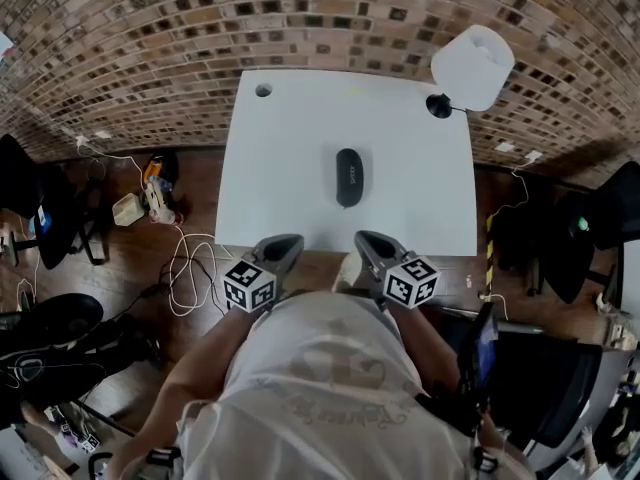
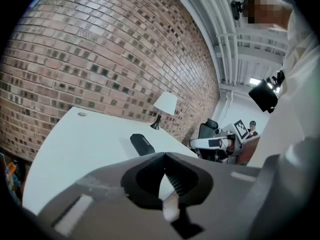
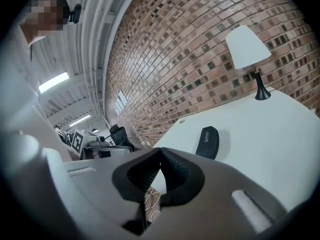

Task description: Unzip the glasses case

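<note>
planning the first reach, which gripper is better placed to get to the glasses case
Probably the right: in the head view the right gripper sits nearly in line with the glasses case, while the left gripper is farther off to its side. Both are shut.

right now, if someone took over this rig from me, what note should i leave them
Left gripper: shut, empty, at the near edge of the table.
Right gripper: shut, empty, beside it.
Glasses case: lies closed in the middle of the table, ahead of both grippers, touched by neither. Lamp at the far right corner.
Done: nothing yet.
Left: open the jaws, steady the case, find the zip pull (not visible from here), run it round.
</note>
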A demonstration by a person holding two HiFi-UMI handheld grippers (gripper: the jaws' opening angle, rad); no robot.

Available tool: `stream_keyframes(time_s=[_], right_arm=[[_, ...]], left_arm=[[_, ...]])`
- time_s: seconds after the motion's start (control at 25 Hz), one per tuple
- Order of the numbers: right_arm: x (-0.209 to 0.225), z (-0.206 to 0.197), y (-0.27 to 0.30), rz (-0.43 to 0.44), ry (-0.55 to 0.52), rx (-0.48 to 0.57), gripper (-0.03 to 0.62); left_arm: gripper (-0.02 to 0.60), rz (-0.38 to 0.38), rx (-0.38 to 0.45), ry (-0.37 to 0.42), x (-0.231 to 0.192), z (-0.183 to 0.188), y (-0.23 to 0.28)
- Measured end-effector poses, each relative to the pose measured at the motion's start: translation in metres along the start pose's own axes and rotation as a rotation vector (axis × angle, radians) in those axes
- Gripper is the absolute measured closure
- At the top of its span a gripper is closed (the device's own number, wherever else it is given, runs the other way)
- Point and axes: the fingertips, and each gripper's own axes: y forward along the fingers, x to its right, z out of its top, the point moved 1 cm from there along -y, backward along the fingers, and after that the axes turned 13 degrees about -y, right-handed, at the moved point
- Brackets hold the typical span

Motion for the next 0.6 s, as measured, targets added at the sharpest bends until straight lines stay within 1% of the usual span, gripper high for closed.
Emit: stream_keyframes(time_s=[0.32,0.6], right_arm=[[0.062,0.011,0.004,0.025,0.026,0.000,0.586],[0.099,0.011,0.005,0.065,0.053,-0.015,0.585]], left_arm=[[0.577,0.043,-0.045,-0.021,-0.007,0.020,0.061],[0.577,0.052,-0.124,0.048,0.005,0.021,0.109]])
